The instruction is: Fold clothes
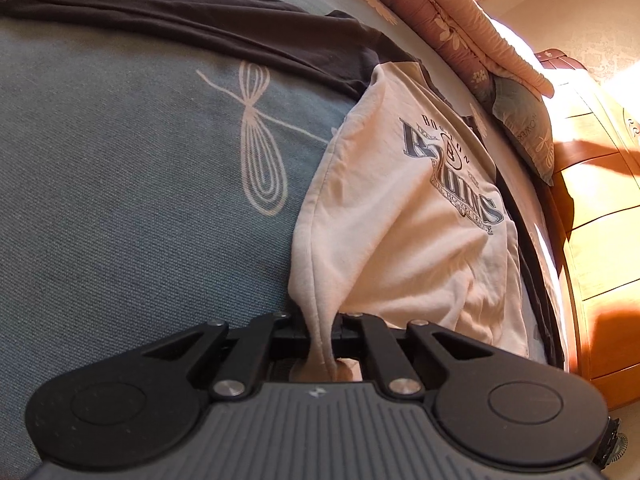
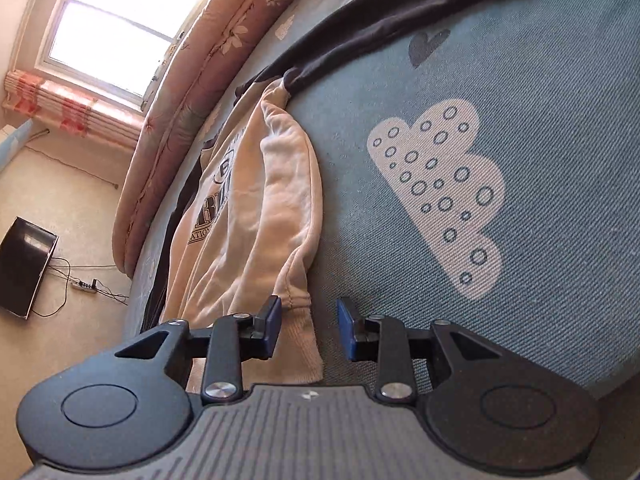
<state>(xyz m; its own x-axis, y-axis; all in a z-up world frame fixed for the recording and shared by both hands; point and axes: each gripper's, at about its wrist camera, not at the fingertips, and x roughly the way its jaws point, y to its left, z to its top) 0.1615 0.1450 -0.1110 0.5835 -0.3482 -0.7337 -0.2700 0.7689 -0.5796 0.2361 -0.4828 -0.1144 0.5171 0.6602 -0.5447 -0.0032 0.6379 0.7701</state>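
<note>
A cream sweatshirt [image 1: 404, 216] with a dark printed logo and dark sleeves lies on the blue bed sheet [image 1: 120, 184]. My left gripper [image 1: 320, 330] is shut on a bunched fold of its cream hem. In the right wrist view the same sweatshirt [image 2: 248, 216] lies ahead and to the left. My right gripper [image 2: 308, 328] is open, and the ribbed cream hem edge [image 2: 302, 340] lies between its blue pads [image 2: 271, 326]. One dark sleeve [image 1: 192, 16] stretches away across the sheet.
A folded pink floral quilt [image 1: 452, 12] and a pillow [image 1: 524, 128] lie along the far side of the bed. A wooden headboard [image 1: 592, 208] stands to the right. Past the bed edge, a black box [image 2: 24, 264] and a power strip [image 2: 84, 285] sit on the floor.
</note>
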